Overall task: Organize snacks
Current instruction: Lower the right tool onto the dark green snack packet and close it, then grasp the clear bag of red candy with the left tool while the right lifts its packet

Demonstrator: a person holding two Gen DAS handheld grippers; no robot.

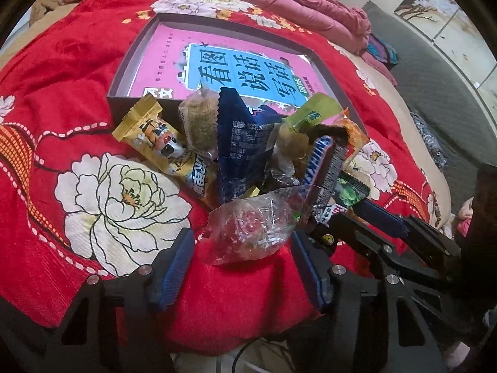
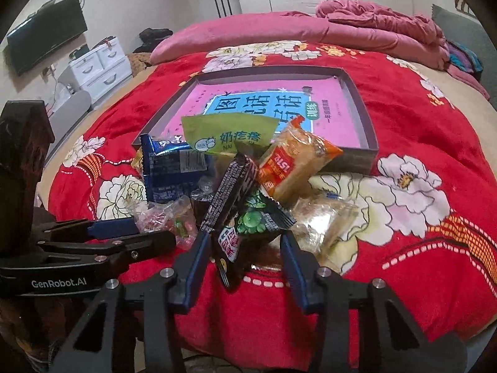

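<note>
Left to right, your left gripper (image 1: 242, 267) sits at the near edge of the snack pile (image 1: 236, 155) on the red flowered bedspread (image 1: 62, 99), its jaws partly spread around a clear candy bag (image 1: 251, 227); the bag lies between the pads, but whether they press on it you cannot tell, since a gap shows at the left pad. The bag's long axis runs roughly across the jaws, away to the upper right. Just beside it, to the right, your right gripper (image 2: 245, 261) has its jaws drawn in around a dark snack packet (image 2: 230, 248) with a green picture, which stands tilted between the pads with its lower end hanging towards you; the left pad touches it, the right side is less clear. Both grippers are nearly touching each other at the pile's near side. Beyond the pile, straight ahead of both, lies the shallow open box (image 2: 366, 118) with a pink book (image 2: 267, 99) in its bottom. Judged from this layout, each packet must travel forward over the pile into the box, and the right gripper's packet is the nearer to it.
</note>
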